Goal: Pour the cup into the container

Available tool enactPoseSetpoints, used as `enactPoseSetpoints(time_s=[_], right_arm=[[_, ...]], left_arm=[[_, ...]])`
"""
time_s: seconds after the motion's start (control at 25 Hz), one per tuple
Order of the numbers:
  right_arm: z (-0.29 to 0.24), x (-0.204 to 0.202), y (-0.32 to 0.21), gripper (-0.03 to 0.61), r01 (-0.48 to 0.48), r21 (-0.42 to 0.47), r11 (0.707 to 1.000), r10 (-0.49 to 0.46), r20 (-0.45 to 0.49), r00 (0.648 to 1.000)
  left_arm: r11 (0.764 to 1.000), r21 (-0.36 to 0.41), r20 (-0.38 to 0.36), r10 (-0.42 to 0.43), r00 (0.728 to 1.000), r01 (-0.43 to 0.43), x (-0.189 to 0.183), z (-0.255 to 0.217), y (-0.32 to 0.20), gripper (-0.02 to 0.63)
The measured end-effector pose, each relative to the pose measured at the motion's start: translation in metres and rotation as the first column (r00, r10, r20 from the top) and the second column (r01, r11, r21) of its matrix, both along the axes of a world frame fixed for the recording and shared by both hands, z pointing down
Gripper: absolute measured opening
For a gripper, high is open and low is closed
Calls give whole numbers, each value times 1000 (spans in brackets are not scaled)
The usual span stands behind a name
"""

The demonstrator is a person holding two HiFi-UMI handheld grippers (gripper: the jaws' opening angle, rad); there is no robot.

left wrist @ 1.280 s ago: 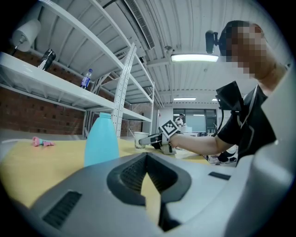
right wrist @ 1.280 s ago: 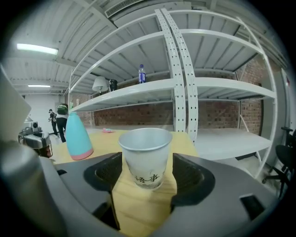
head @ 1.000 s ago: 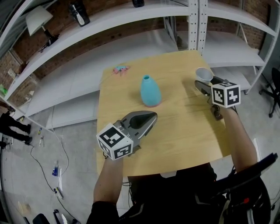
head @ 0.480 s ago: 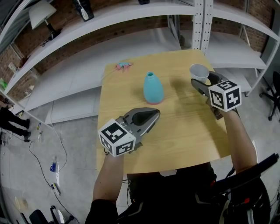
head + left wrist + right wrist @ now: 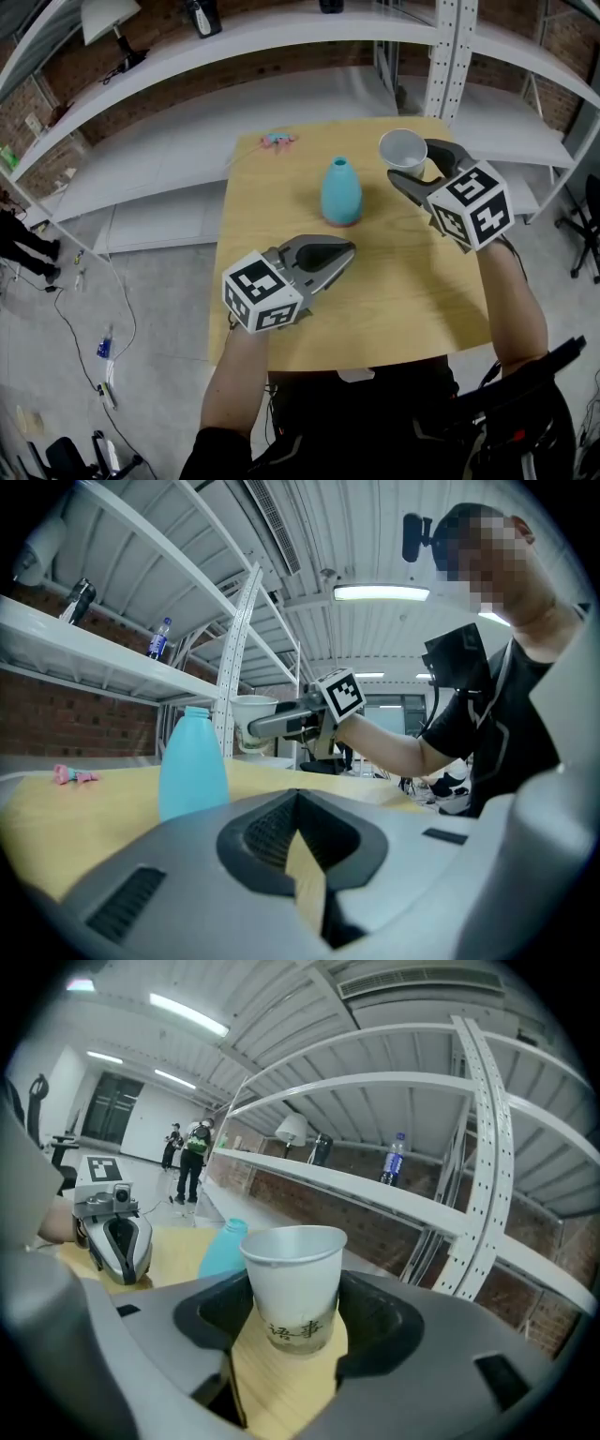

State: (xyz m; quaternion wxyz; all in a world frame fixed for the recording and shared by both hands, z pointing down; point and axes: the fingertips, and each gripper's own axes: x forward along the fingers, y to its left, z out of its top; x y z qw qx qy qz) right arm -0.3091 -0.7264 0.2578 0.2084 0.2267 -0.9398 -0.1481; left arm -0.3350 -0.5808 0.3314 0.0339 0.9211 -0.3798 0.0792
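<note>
Grey left gripper [image 5: 343,251] and right gripper [image 5: 411,161], black-padded jaws, black-and-white marker cubes [image 5: 263,293], black short-sleeved shirt [image 5: 539,714]

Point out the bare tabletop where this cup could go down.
Widest bare patch: the table front right, between the left gripper and the right edge. Also bare: the left strip from the pink item to that gripper. Crowded: the back, where the right gripper holds the cup near the blue bottle.
</note>
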Motion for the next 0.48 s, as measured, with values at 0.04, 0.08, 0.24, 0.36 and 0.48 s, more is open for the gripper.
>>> enactPoseSetpoints(time_s=[0.04,0.08,0.24,0.36,0.48], right_arm=[[-3,-5,3,288,13,17,1000,-13,-15,1000],[-7,-9,5,288,26,31,999,-25,-28,999],[-20,-24,9,288,50,81,995,-45,-62,997],[-26,-32,10,288,63,115,991,-51,-107,993],[-23,-41,14,288,84,143,986,-61,-161,985]], left_arm=[[1000,2,-1,1,1000,-1,0,-1,0,2],[1000,4,-2,1,1000,-1,1,-1,1,2],[1000,3,-2,4,1000,-4,0,0,2,2],[1000,5,-1,1,1000,-1,-1,-1,2,1],[1000,2,-1,-8,1000,8,-2,-1,2,2]])
